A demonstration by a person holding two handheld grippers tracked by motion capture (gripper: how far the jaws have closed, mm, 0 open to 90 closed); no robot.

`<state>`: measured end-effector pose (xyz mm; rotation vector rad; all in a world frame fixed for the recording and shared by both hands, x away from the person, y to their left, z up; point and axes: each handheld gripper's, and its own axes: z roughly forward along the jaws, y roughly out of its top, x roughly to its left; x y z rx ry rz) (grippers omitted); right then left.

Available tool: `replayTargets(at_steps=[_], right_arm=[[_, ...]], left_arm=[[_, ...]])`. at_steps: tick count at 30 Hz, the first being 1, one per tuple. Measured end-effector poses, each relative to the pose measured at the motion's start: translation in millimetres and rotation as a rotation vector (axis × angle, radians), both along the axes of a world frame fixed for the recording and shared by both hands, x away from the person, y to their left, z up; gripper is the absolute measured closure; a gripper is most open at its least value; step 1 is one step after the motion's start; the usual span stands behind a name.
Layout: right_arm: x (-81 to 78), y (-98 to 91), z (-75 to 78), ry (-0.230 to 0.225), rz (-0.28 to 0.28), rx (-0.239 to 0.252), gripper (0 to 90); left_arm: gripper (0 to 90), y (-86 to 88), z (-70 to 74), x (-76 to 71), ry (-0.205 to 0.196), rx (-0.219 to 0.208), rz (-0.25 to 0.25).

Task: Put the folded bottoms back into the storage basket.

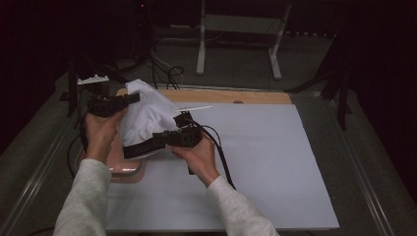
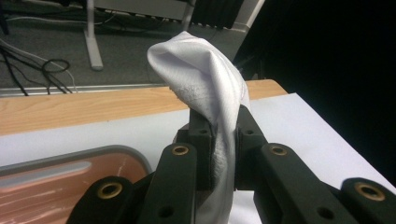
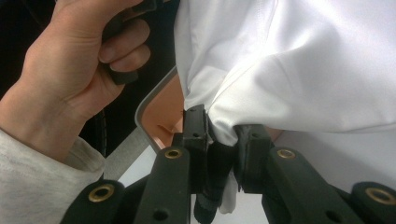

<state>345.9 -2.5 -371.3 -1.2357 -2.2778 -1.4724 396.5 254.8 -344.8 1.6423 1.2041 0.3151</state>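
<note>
White cloth (image 1: 147, 115) is what we are holding, and it hangs in the air between our two grippers, above the left side of the table (image 1: 275, 162). Under it sits a pink tray (image 1: 125, 164) with a grey rim, at the table's left edge.

Our left gripper (image 1: 129, 99) is up high and farther back. Its jaws are squeezed tight on one bunched bit of the cloth, and in the left gripper view the cloth (image 2: 205, 79) pokes up out of them like a little hill. Our right gripper (image 1: 140, 148) is lower and closer to us. Its jaws are squeezed tight too, on the cloth's bottom edge, where a dark strip (image 3: 215, 177) runs along it.

So the cloth stretches from back and up to front and down, with a big loose puff in the middle. The two grips are near each other. We think the next move depends on that: if we pull our hands apart along this line, the cloth should open out flat. The tray is just under the right gripper, so it could catch there.
</note>
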Motion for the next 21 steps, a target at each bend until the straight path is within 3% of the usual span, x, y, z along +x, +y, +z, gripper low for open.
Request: replayTargets(at_steps=[21], right_arm=[[-1.5, 27.1, -11.2, 0.003, 0.025, -0.043, 76.9]], left_arm=[[82.1, 28.9, -11.6, -7.5, 0.014, 0.006, 0.038]])
